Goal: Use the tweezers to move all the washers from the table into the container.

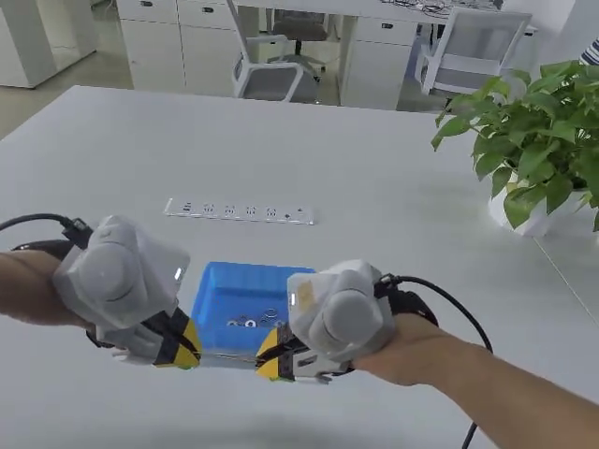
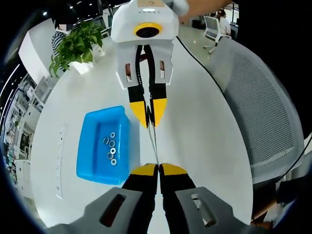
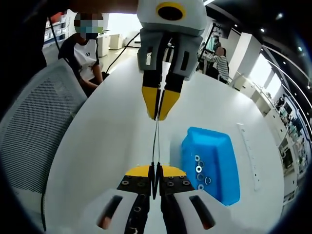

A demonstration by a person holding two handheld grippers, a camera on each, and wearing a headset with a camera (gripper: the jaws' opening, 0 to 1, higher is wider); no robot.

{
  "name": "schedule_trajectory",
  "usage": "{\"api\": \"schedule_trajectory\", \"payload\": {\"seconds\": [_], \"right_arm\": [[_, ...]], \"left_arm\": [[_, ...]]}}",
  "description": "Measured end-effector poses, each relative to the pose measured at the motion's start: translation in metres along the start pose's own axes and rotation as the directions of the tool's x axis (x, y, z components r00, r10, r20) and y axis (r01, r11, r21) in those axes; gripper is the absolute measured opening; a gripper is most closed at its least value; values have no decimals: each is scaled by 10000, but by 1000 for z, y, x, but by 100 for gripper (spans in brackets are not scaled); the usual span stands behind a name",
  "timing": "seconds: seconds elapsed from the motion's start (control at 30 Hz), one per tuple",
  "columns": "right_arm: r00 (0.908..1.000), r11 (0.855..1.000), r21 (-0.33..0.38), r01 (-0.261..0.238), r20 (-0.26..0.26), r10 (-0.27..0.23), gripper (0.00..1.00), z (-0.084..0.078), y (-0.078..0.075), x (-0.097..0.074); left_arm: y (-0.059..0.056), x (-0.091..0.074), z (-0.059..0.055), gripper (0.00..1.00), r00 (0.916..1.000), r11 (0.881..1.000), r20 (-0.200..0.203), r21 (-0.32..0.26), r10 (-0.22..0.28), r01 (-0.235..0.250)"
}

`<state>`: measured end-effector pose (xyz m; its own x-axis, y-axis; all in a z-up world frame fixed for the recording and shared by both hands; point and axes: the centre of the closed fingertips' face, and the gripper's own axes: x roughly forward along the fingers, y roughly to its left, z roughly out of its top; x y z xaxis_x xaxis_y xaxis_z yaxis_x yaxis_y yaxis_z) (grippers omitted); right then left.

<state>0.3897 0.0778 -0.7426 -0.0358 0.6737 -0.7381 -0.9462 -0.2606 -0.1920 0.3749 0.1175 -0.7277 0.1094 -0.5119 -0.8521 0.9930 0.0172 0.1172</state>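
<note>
Loosely clustered small silver washers (image 2: 113,150) inside blue container (image 2: 92,131).

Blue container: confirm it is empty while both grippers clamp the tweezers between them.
Not quite. The blue container is not empty: several washers lie in it, as the left gripper view shows. The rest stands: the left gripper and the right gripper are both shut on the tweezers stretched between them.
</note>
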Motion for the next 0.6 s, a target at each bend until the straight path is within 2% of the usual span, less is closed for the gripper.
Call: {"api": "schedule_trajectory", "payload": {"seconds": [0.2,0.33,0.5,0.6], "right_arm": [[9994,9996,152,-256,-232,260,6,-11,8,9],[9985,9987,356,-359,-407,373,6,-21,12,13],[9970,9970,579,-509,-562,541,7,-29,16,19],[9959,9962,652,-584,-654,627,7,-32,18,23]], "left_arm": [[-2,20,-12,5,9998,9998,-139,-159,-138,136],[-4,31,-13,5,9995,9999,-291,84,-135,137],[-5,43,-18,5,9988,9996,-415,62,-273,276],[-6,49,-23,5,9974,9991,-644,250,-312,329]]}}
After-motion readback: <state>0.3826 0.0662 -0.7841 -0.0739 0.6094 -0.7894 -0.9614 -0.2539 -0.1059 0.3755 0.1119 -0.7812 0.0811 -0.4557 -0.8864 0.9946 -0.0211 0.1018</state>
